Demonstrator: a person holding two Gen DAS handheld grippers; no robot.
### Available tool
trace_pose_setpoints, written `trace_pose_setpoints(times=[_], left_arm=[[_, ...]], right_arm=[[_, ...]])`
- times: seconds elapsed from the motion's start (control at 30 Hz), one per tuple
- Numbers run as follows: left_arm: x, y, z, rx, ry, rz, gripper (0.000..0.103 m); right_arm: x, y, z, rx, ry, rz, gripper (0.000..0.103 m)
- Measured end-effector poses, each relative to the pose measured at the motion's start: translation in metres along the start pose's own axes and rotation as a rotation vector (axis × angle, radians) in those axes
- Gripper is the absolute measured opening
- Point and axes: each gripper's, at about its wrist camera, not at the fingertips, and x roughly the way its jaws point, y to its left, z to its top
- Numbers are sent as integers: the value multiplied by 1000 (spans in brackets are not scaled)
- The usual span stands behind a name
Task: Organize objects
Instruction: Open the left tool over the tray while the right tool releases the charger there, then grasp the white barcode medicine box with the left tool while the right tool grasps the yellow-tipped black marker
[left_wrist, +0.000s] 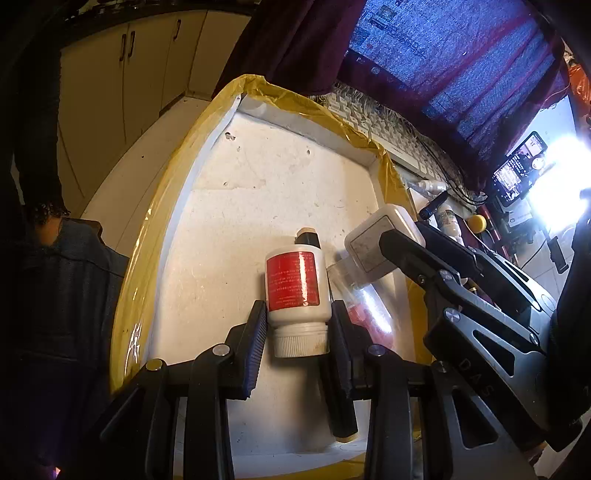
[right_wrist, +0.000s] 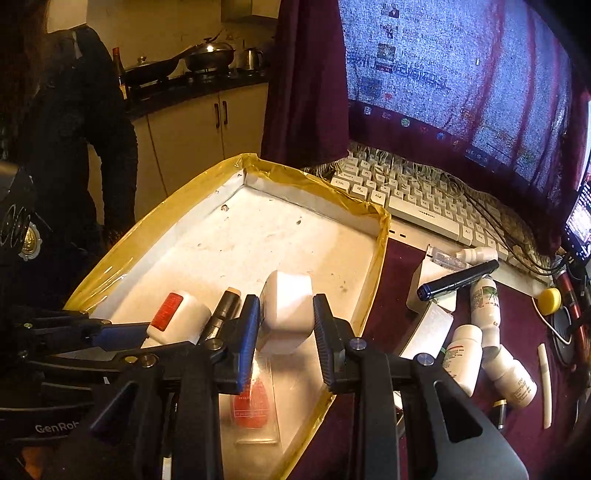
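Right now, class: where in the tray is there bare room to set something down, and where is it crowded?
Free: the tray's far half, a bare white floor bordered by the yellow-taped back rim and the keyboard-side wall. Crowded: the near end, where the red-label bottle, black tube, white block and clear packet lie close. The cloth right of the tray is cluttered with bottles.

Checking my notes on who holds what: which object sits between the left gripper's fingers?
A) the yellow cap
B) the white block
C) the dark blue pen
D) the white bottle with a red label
D: the left gripper clamps the white bottle with a red label above the tray.
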Motion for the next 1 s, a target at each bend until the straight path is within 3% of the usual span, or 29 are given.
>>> trace_pose_setpoints(times=[0.5,0.8,1.0], left_arm=[[-11,-11,-4,19,-24,-17,57],[-28,-52,-12,117,-83,-50,57],[-24,-100,-17,223,-64,-107,60]], right_arm=[[-31,-39,-15,161,-18,166,46],[-67,-79,-50,215,-26,86,46],[-90,-122,-90,295,0,-21,46]])
